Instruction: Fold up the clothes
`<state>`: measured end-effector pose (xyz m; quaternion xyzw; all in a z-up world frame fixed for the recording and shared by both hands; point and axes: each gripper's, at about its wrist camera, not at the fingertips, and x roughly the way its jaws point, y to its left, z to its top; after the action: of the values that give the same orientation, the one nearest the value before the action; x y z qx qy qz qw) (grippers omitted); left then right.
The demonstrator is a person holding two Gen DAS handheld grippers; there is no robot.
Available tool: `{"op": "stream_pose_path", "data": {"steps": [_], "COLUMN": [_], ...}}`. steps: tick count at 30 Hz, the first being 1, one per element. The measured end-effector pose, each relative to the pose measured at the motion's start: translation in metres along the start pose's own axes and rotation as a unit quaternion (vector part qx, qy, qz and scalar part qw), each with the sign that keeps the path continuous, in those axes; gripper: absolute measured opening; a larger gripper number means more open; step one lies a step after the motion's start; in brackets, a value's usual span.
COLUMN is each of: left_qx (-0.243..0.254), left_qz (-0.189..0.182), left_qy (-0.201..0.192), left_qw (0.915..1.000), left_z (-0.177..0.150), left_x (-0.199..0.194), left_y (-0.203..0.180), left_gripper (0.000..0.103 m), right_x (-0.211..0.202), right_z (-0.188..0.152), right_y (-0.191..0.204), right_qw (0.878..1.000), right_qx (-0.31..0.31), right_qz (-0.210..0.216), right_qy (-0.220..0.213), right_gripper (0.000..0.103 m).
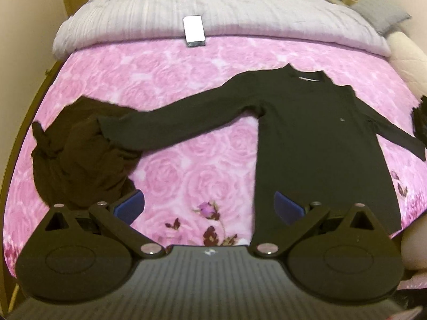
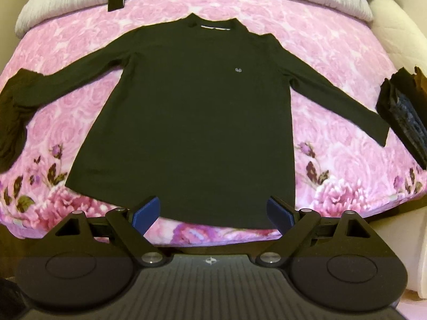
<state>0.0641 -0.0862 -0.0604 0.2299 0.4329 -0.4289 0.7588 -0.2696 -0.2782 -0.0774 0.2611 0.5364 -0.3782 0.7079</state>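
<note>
The black long-sleeved shirt (image 2: 197,106) lies flat, sleeves spread, ready for folding. The left claw (image 1: 209,209) and the right claw (image 2: 213,212) hover wide apart, gripping nothing.

One black long-sleeved shirt (image 2: 197,112) lies spread flat on the pink rose-print bedspread (image 2: 333,53), and one crumpled dark brown garment (image 1: 77,154) sits at the bed's left edge. One folded dark stack (image 2: 405,117) rests at the right edge. Along the far edge are one rolled grey duvet (image 1: 240,13), one phone-like slab (image 1: 194,31) and one grey pillow (image 1: 384,13).
</note>
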Motion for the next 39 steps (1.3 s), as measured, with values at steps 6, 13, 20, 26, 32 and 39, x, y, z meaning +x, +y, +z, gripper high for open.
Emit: {"op": "stream_pose_path", "data": {"steps": [6, 13, 20, 26, 32, 39], "left_qx": [-0.023, -0.017, -0.022, 0.015, 0.127, 0.172], "left_qz": [0.02, 0.053, 0.063, 0.058, 0.035, 0.024], "left_qy": [0.0, 0.009, 0.016, 0.016, 0.002, -0.007], "left_qw": [0.9995, 0.9984, 0.9977, 0.9981, 0.9913, 0.9848], "left_z": [0.009, 0.018, 0.019, 0.026, 0.049, 0.08], "left_x": [-0.013, -0.018, -0.014, 0.004, 0.042, 0.09], "left_y": [-0.012, -0.016, 0.013, 0.059, 0.123, 0.223], "left_gripper": [0.102, 0.102, 0.102, 0.102, 0.102, 0.102], "right_x": [0.022, 0.05, 0.054, 0.05, 0.049, 0.084], "right_z": [0.037, 0.066, 0.072, 0.08, 0.097, 0.134], "right_y": [-0.001, 0.01, 0.028, 0.074, 0.167, 0.33], "right_qw": [0.999, 0.997, 0.996, 0.996, 0.991, 0.959], "right_qx": [-0.026, -0.059, -0.063, -0.059, -0.096, -0.212], "right_qz": [0.035, 0.059, 0.065, 0.07, 0.079, 0.132], "right_qy": [-0.002, -0.002, 0.003, -0.013, -0.056, -0.132], "right_gripper": [0.089, 0.089, 0.089, 0.089, 0.089, 0.069]}}
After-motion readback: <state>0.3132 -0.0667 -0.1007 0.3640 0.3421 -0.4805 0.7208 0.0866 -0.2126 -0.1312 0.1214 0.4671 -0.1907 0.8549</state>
